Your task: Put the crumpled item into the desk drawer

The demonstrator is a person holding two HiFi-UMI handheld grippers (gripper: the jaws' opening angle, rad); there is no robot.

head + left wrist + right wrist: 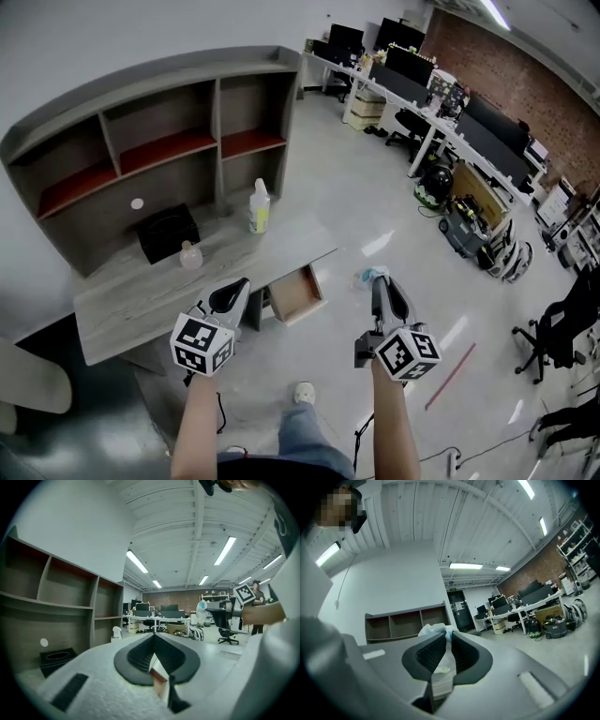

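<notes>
The crumpled item (372,275), a pale blue and white wad, sticks out from the tips of my right gripper (380,281), which is shut on it above the floor to the right of the desk. In the right gripper view the crumpled item (436,631) is pinched between the dark pads of the right gripper (446,638). The desk drawer (297,293) stands pulled open at the right end of the grey desk (141,300), left of the item. My left gripper (231,298) hovers over the desk's front edge beside the drawer. In its own view the left gripper (152,637) is shut and holds nothing.
On the desk stand a spray bottle (260,208), a small bottle (190,255) and a black box (167,232), in front of a grey shelf unit (150,141). Office desks with monitors (422,84) and chairs (562,328) fill the right side. A person's shoe (302,394) is below the drawer.
</notes>
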